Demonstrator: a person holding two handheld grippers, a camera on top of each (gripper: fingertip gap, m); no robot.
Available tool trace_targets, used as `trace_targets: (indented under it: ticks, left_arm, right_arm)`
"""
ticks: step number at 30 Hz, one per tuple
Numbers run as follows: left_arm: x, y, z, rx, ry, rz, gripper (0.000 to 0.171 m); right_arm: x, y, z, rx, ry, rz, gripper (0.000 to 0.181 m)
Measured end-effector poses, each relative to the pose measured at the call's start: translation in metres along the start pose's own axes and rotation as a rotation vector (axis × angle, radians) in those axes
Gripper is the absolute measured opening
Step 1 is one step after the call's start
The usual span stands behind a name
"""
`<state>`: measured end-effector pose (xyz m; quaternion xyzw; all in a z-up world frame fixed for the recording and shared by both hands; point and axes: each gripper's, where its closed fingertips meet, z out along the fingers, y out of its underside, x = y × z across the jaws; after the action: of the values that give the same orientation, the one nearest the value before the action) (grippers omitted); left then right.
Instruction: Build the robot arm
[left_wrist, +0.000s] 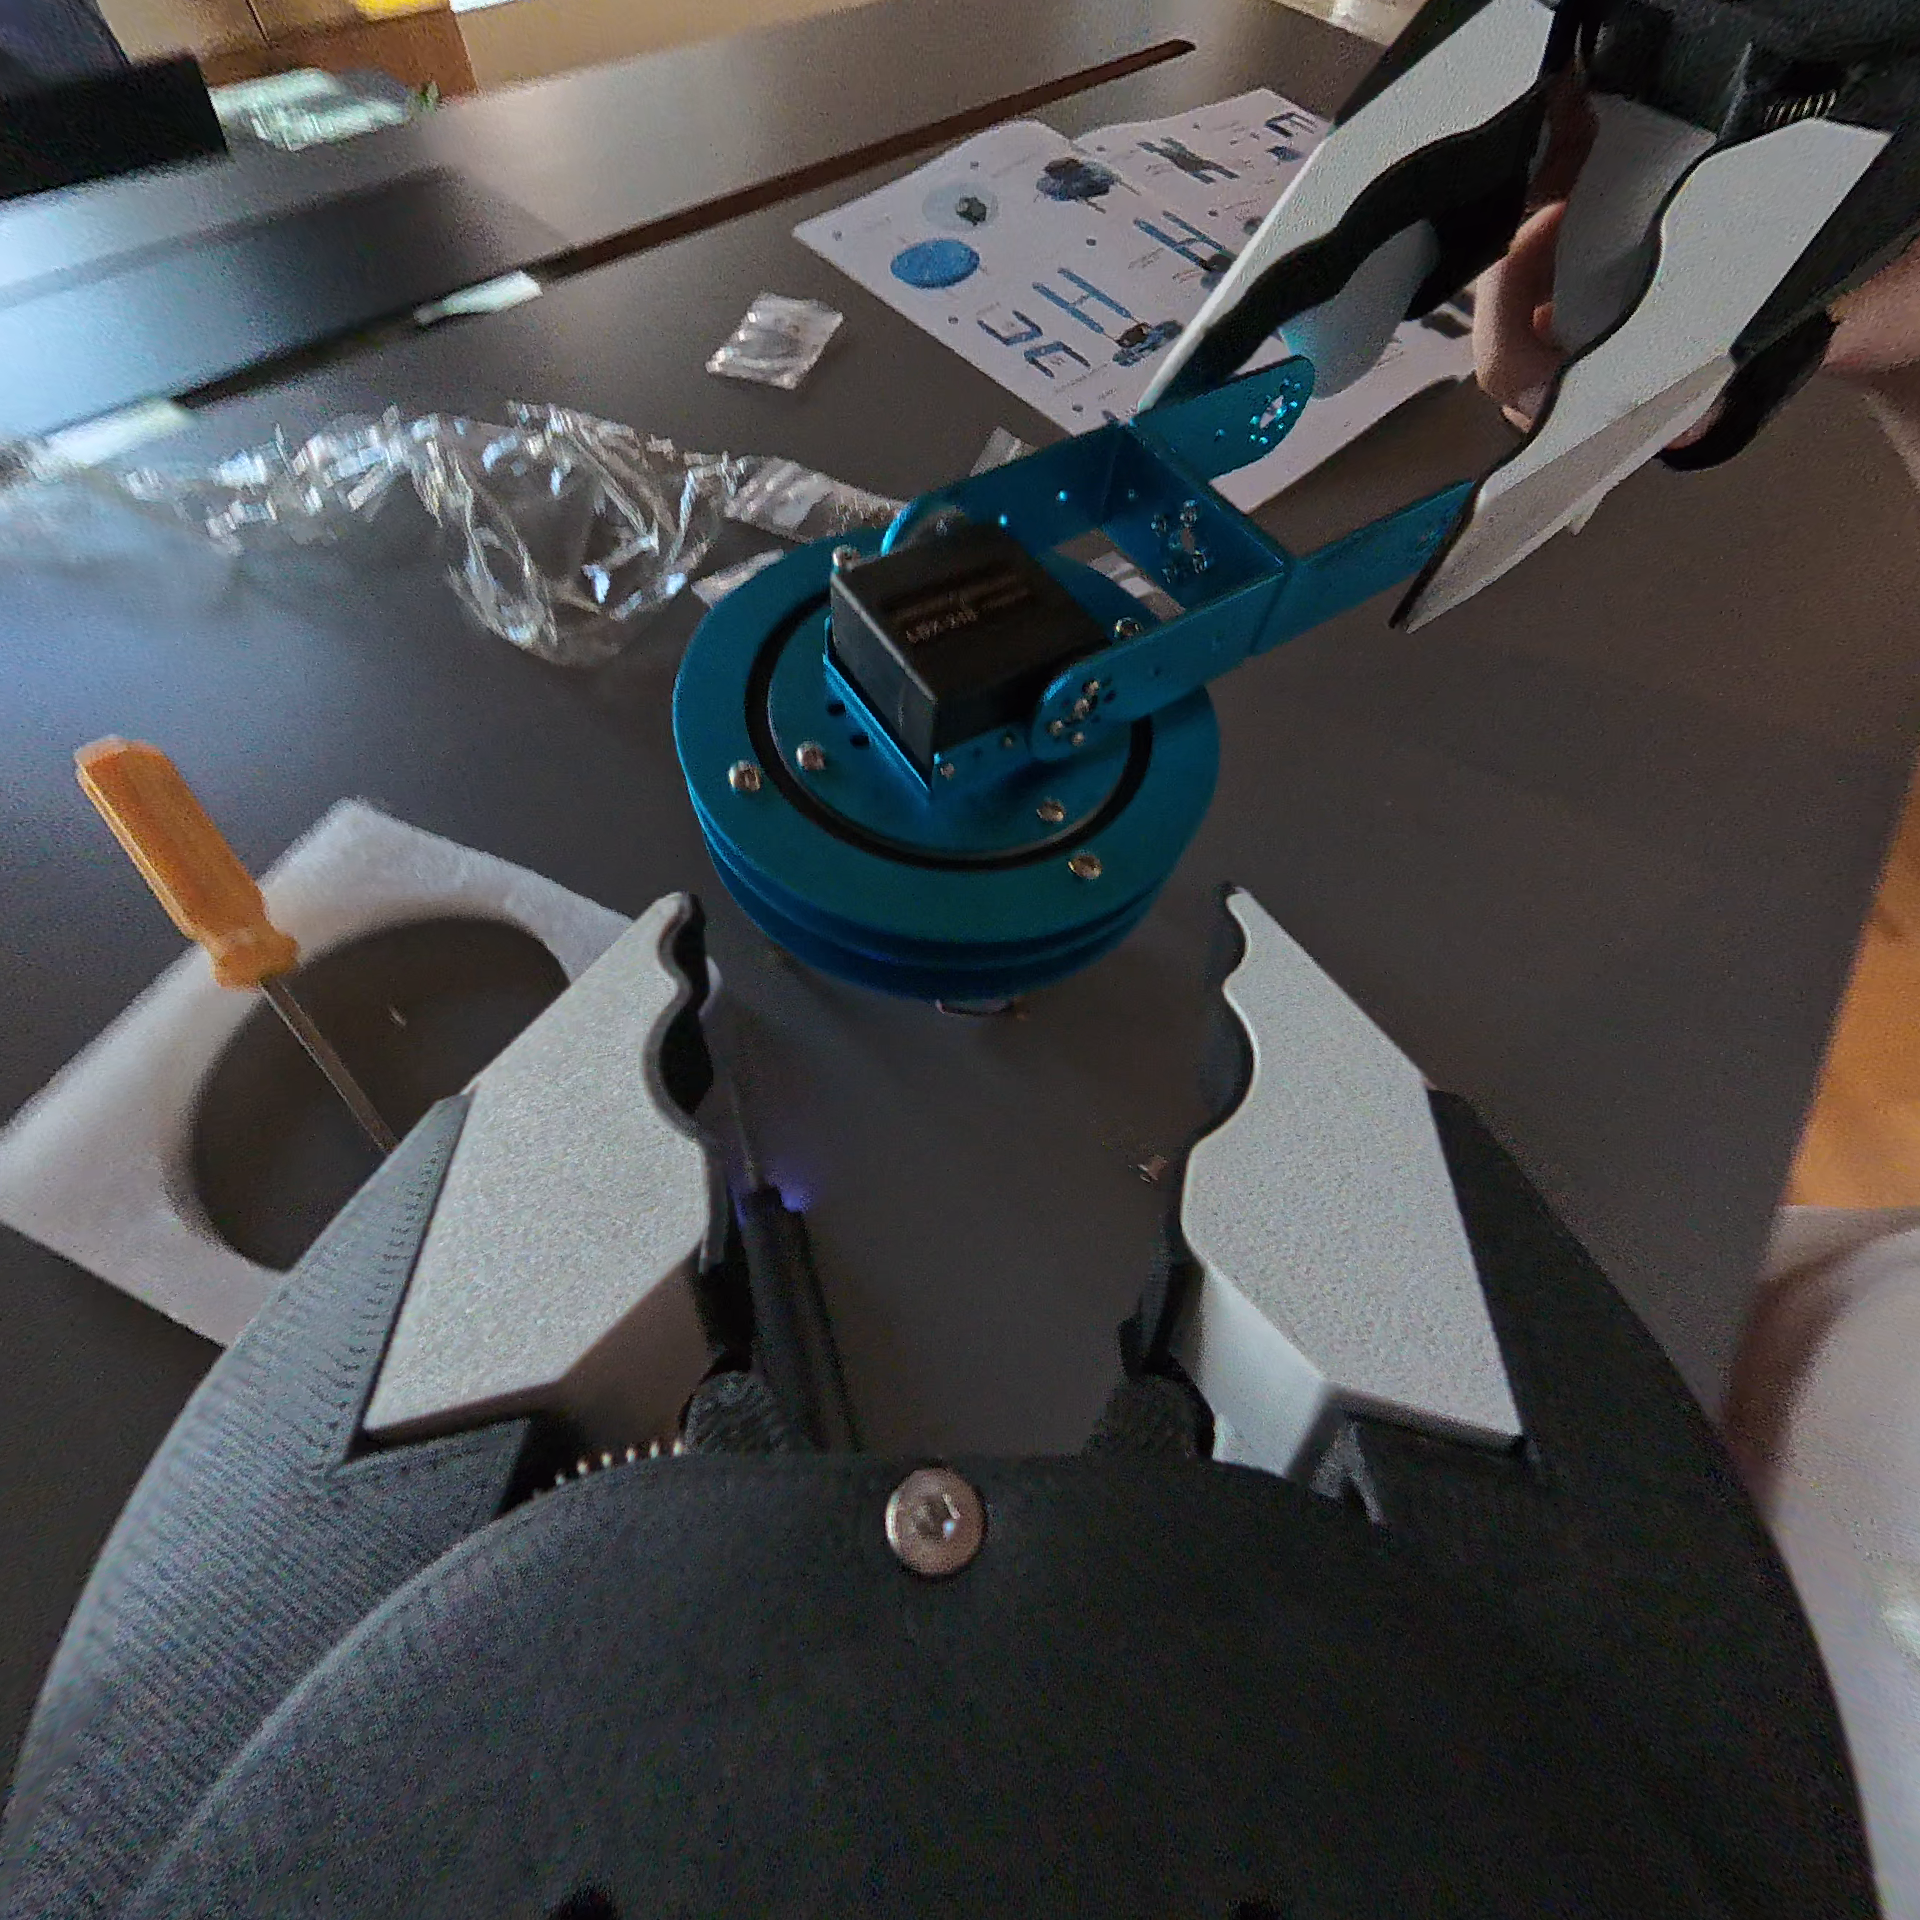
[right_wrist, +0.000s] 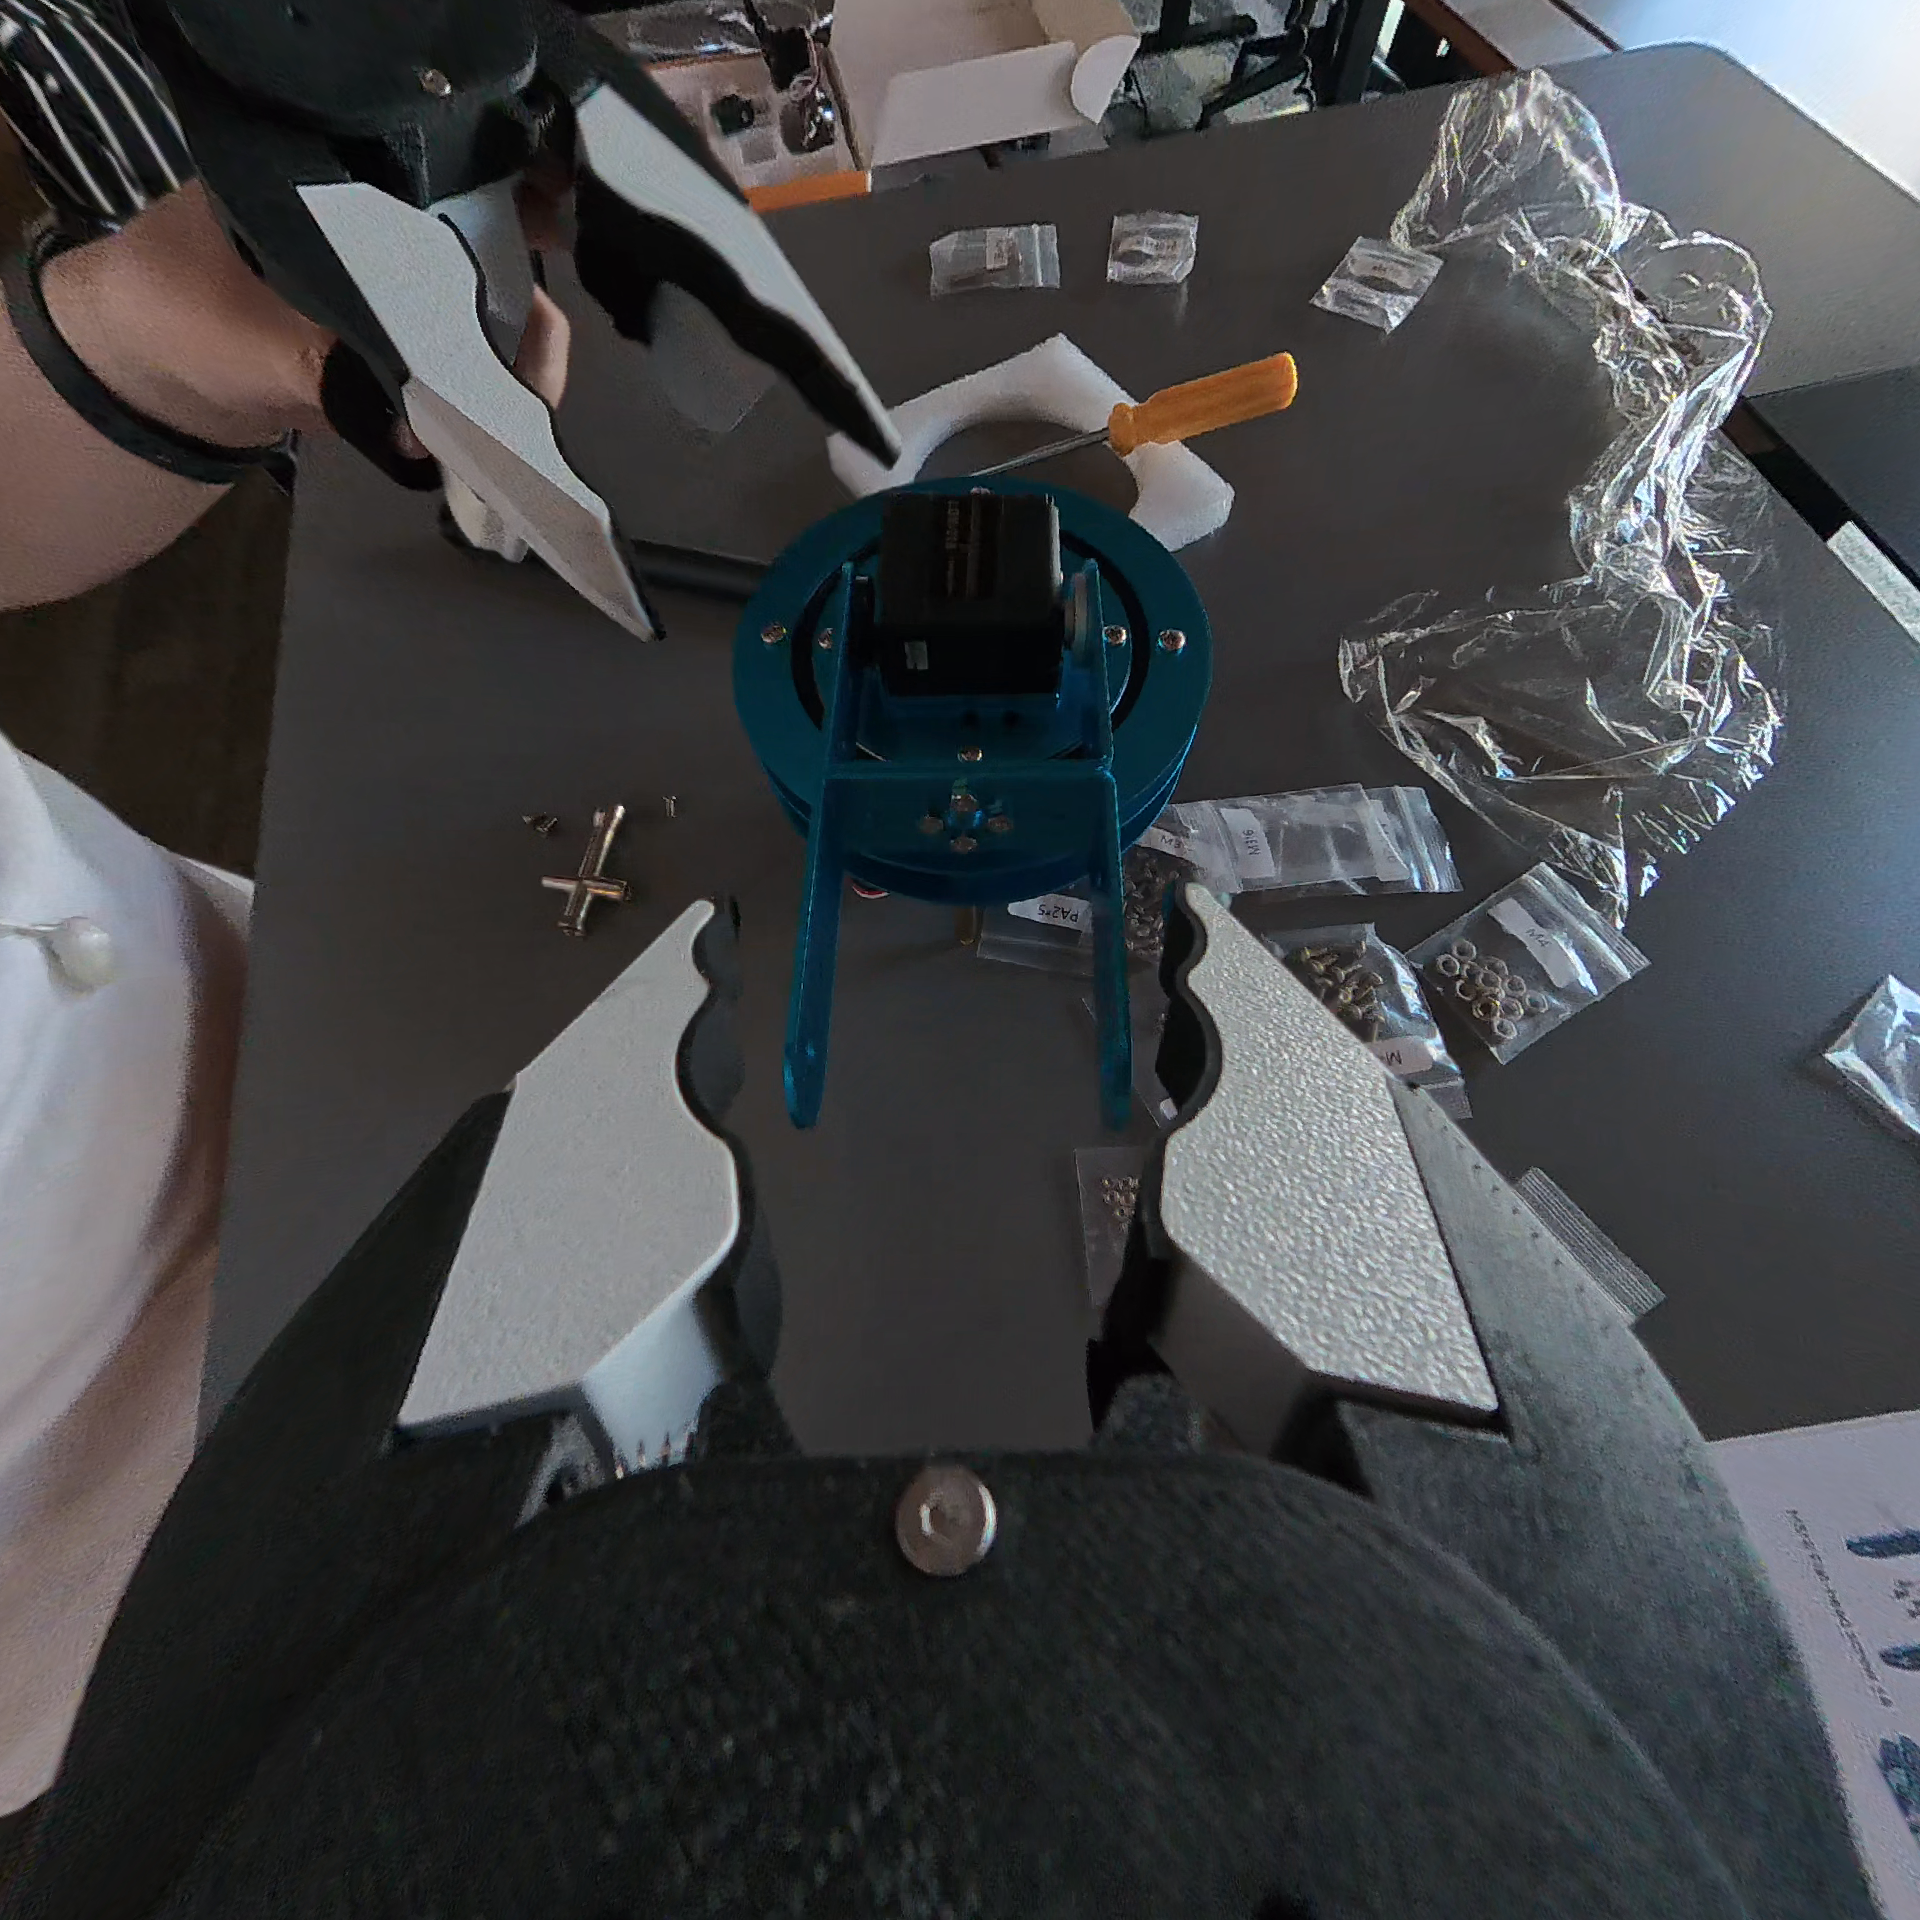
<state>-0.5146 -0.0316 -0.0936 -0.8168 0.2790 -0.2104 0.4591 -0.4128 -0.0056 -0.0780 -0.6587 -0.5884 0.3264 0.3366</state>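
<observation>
1. While both tools stand wide apart and empty, the right gripper (right_wrist: 951, 925) has its fingers flanking the two free prongs of the blue bracket (right_wrist: 961, 831), near them but not touching, so far as I can tell.
2. Across the assembly, at 11 o'clock in the right wrist view, the left gripper (left_wrist: 961, 914) hovers just short of the blue round base (left_wrist: 945, 831).
3. Sitting mid-table (right_wrist: 416, 727), the base carries a black servo block (right_wrist: 966, 592) hinged in the bracket.
4. I judge the metal stiff, fairly weighty and smooth; the bracket probably pivots, so the base rim is the steadier hold.
5. Farther out: an orange-handled screwdriver (right_wrist: 1205, 400) on white foam (right_wrist: 1174, 478) at 1 o'clock, small hardware bags (right_wrist: 1496, 966) at 3, crumpled plastic wrap (right_wrist: 1579, 623) at 2, a cross wrench (right_wrist: 592, 868) at 9.
</observation>
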Motion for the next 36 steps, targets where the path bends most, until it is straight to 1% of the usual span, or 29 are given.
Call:
trace_targets:
  ticks: [2, 3, 5, 7, 9, 13, 17, 20, 22, 26, 28, 29, 31, 32, 33, 34, 36]
  left_arm:
    - [-0.004, -0.006, 0.009, 0.011, -0.027, 0.104, 0.106]
    - [-0.003, -0.007, 0.014, 0.01, -0.02, 0.142, 0.11]
    - [-0.001, -0.003, 0.023, -0.024, -0.007, 0.179, 0.112]
    - [-0.002, 0.004, 0.032, -0.073, -0.014, 0.194, 0.111]
    - [-0.004, 0.007, 0.036, -0.082, -0.028, 0.194, 0.11]
    - [-0.004, 0.01, 0.036, -0.057, -0.007, 0.122, 0.106]
    - [-0.004, 0.011, 0.036, -0.039, -0.002, 0.098, 0.104]
    - [-0.004, 0.015, 0.031, -0.045, -0.006, 0.063, 0.097]
    - [-0.004, 0.016, 0.028, -0.044, 0.003, 0.022, 0.095]
    - [-0.013, 0.02, 0.02, -0.094, -0.029, 0.008, 0.094]
    - [-0.019, 0.022, 0.013, -0.1, -0.055, -0.005, 0.084]
    - [-0.023, 0.023, 0.01, -0.098, -0.067, -0.02, 0.079]
    - [-0.03, 0.025, 0.007, -0.089, -0.088, -0.077, 0.073]
    - [-0.03, 0.026, 0.007, -0.085, -0.076, -0.117, 0.07]
    - [-0.028, 0.026, 0.006, -0.077, -0.056, -0.156, 0.07]
    - [-0.026, 0.026, 0.003, -0.063, -0.044, -0.19, 0.074]
    - [-0.019, 0.027, -0.006, -0.029, -0.031, -0.237, 0.072]
  right_arm:
    - [-0.002, 0.0, 0.002, -0.001, 0.016, -0.016, 0.075]
    - [-0.001, -0.001, 0.003, 0.006, 0.041, -0.025, 0.073]
    - [0.004, 0.0, 0.003, 0.009, 0.089, -0.035, 0.066]
    - [0.004, -0.001, 0.003, 0.028, 0.096, -0.026, 0.065]
    - [0.004, -0.001, 0.003, 0.037, 0.101, -0.008, 0.065]
    - [0.004, -0.002, 0.003, 0.041, 0.127, 0.009, 0.065]
    - [0.003, -0.002, 0.003, 0.03, 0.156, 0.023, 0.065]
    - [-0.002, -0.002, 0.003, 0.04, 0.102, 0.027, 0.065]
    - [-0.004, -0.004, 0.002, 0.057, 0.082, 0.08, 0.064]
    - [-0.022, -0.003, 0.001, 0.036, 0.09, 0.079, 0.066]
    - [-0.04, -0.004, 0.003, 0.035, 0.075, 0.082, 0.071]
    - [-0.049, -0.004, 0.004, 0.037, 0.064, 0.078, 0.073]
    - [-0.064, -0.006, 0.006, 0.066, 0.04, 0.086, 0.071]
    - [-0.072, -0.007, 0.007, 0.084, 0.007, 0.108, 0.072]
    - [-0.079, -0.009, 0.006, 0.102, -0.04, 0.129, 0.077]
    - [-0.084, -0.01, 0.001, 0.113, -0.091, 0.14, 0.078]
    - [-0.079, -0.017, -0.017, 0.177, -0.156, 0.12, 0.075]
